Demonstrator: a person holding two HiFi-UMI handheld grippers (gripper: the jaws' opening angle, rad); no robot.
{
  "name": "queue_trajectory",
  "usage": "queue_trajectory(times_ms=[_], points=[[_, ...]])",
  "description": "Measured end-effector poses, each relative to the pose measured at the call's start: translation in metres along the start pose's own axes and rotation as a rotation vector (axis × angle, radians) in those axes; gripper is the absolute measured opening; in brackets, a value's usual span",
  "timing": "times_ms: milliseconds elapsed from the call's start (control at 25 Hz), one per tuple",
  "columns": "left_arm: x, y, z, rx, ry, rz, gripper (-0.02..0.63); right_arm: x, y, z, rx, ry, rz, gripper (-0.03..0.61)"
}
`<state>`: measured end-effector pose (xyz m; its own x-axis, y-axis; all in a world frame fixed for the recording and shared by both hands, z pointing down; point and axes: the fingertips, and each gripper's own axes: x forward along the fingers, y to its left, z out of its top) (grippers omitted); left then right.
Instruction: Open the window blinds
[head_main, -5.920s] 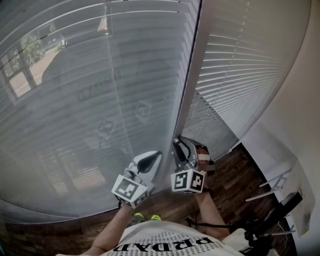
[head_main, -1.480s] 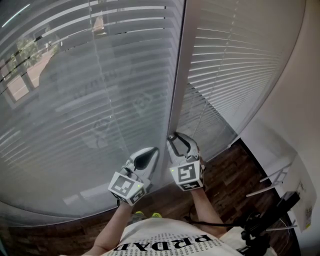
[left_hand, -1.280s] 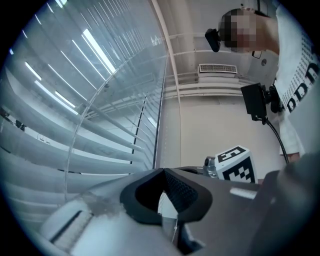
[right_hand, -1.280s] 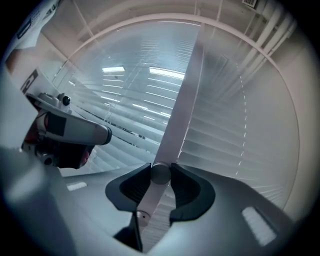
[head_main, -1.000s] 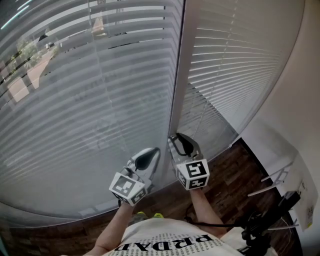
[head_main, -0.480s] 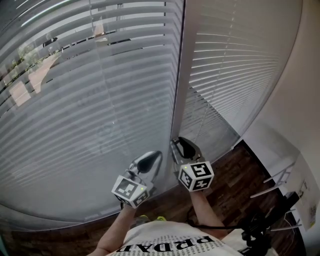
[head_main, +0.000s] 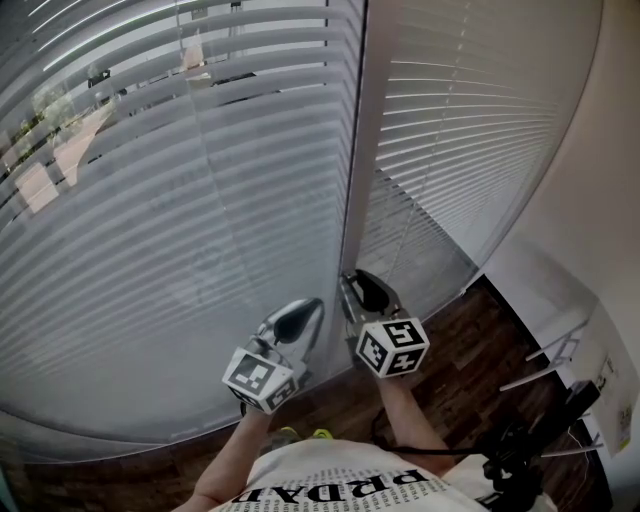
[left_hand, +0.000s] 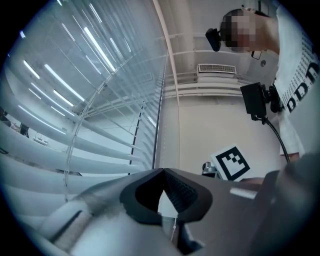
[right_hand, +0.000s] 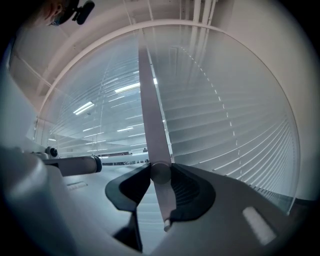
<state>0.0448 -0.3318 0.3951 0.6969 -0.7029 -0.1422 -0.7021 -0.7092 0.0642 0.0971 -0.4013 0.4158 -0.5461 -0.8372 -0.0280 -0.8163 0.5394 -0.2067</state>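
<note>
At the bottom centre of the head view, a white shirt (head_main: 335, 487) carries a row of heavy black capitals. They are upside down and curved, so the word cannot be read for certain. Just above it, the left marker cube (head_main: 258, 378) and the right marker cube (head_main: 392, 347) show black-and-white square codes, not letters.

The left gripper (head_main: 305, 315) sits just left of centre with its jaw tips pressed together. In its own view a thin pale cord (left_hand: 174, 227) shows in the slot behind the tips, but I cannot tell whether it is pinched. The right gripper (head_main: 358, 288) sits beside it to the right, clenched on the pale tilt wand (right_hand: 151, 130), which runs up out of its jaws toward the top of that view.

Both grippers are close to the foot of the pale frame post (head_main: 352, 170) that divides the window blinds. The left blind (head_main: 170, 230) fills the left half of the frame. Its slats are partly tilted, and outdoor ground shows between them at upper left. The right blind (head_main: 470, 120) fills the upper right.

The dark wood floor (head_main: 470, 335) is a thin strip at lower left and widens toward lower right. There it is crowded by a black stand (head_main: 520, 462) and white rack legs (head_main: 548, 360). A plain wall (head_main: 600, 200) closes the right edge, and a paper label (head_main: 618, 425) beside it has print too small to read
</note>
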Motion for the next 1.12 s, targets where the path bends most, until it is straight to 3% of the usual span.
queue_trajectory(times_ms=[160,280,360,520,760,960,1120], points=[[0.001,-0.001,-0.001,0.001,-0.002,-0.003,-0.008,0.001,0.0,-0.001,-0.022,0.013,0.015,0.132],[0.001,-0.001,0.0,0.001,-0.003,-0.005,-0.008,0.002,0.0,-0.003,-0.109,0.051,0.024,0.133],[0.001,0.0,0.0,0.003,-0.004,-0.003,-0.008,0.0,0.002,-0.003,-0.259,0.09,0.017,0.132],[-0.001,0.002,0.0,0.0,-0.003,0.002,-0.008,-0.002,0.014,0.0,-0.662,0.174,-0.001,0.133],[-0.001,0.002,0.001,-0.002,-0.006,0.001,-0.008,-0.001,0.02,-0.006,-1.059,0.247,-0.012,0.133],[-0.002,0.002,0.002,-0.003,-0.007,0.001,-0.008,0.0,0.02,-0.011,-1.249,0.271,-0.032,0.129],[-0.001,0.001,0.0,-0.005,-0.001,-0.002,-0.008,0.0,0.021,-0.012,-1.267,0.264,-0.04,0.126]])
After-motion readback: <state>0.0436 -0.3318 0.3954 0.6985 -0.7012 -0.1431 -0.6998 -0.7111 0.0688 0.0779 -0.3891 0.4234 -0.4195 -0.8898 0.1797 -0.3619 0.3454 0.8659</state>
